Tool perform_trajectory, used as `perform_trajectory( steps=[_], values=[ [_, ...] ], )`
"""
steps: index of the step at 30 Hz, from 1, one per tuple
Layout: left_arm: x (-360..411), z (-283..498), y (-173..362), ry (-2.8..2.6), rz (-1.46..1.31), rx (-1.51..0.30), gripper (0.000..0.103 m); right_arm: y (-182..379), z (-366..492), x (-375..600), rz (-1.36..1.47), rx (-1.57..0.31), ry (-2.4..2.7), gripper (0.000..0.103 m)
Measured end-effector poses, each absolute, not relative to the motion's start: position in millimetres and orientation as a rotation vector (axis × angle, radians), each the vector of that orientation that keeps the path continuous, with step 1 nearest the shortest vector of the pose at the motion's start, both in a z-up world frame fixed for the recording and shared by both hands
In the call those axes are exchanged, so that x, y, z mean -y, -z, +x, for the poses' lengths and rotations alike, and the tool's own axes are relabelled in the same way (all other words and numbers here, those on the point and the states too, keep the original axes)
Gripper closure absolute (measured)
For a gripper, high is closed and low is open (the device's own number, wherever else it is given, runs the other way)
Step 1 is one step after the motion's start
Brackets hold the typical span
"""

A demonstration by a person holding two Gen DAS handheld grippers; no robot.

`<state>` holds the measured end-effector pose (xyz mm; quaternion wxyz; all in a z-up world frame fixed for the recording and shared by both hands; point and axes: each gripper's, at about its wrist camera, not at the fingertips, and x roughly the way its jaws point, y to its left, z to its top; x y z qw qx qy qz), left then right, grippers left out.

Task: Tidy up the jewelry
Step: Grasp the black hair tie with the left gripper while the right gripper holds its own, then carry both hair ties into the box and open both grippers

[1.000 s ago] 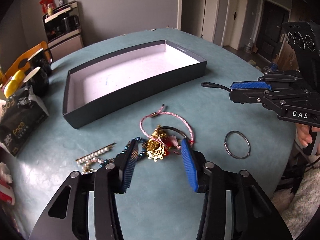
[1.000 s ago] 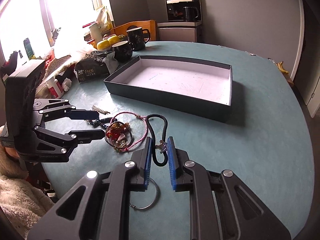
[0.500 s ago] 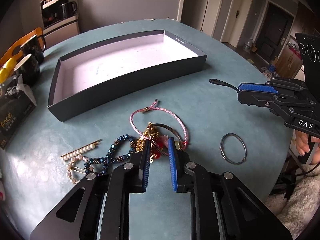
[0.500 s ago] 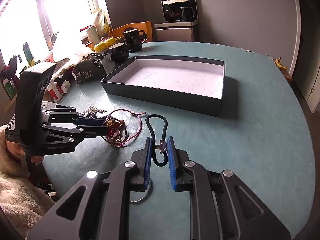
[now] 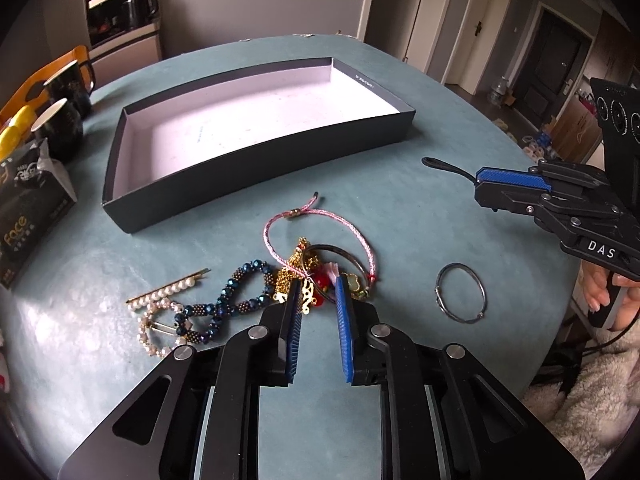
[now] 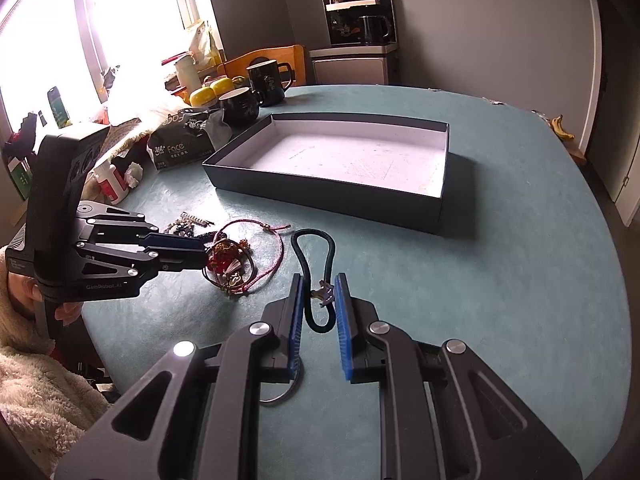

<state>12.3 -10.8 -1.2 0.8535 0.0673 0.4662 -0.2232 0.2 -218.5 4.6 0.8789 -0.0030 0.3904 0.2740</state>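
Teal tabletop [image 5: 420,208], rounded, in a grey-walled room with doors behind. Left wrist view: dark shallow box [image 5: 256,168] with a pale floor lying toward the far edge. Nearer the camera, a tangle of jewelry: pink cord bracelet [image 5: 362,236], gold chain with red bead and pendant [image 5: 308,292], blue beaded bracelet [image 5: 236,300], pearl hair clip [image 5: 168,290] to the left. Silver bangle [image 5: 460,298] apart, toward the right edge. Left gripper [image 5: 318,292] low over the tangle, jaws narrowed to a small gap around the gold pendant; contact hard to confirm. Black mugs [image 5: 60,128] and tissue pack [image 5: 28,216] along the left edge.

Right wrist view: same box [image 6: 332,196] beyond the middle of the tabletop. Right gripper [image 6: 318,294] with jaws drawn close on either side of a black cord necklace [image 6: 312,256], its small metal charm between the pads, loop trailing forward onto the tabletop. Left gripper at left, tips in the red-and-gold cluster. Silver bangle partly hidden under the right gripper's body. Coffee machine [image 6: 356,20] against the back wall.
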Motion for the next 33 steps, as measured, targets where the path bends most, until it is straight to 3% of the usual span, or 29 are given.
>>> perform_trajectory(
  steps=[26, 29, 33],
  values=[
    [42.3, 25.3, 3.1, 0.512, 0.142, -0.955, 0.085, -5.0, -3.1, 218.6, 0.008, -0.808, -0.576, 0.087],
    [43.7, 24.7, 2.2, 0.510, 0.152, -0.931, 0.099, -4.9, -2.9, 218.8, 0.006, -0.808, -0.576, 0.087],
    [43.3, 21.3, -8.1, 0.511, 0.176, -0.876, 0.099, -10.6, -2.0, 216.4, -0.005, -0.795, -0.571, 0.087]
  ],
)
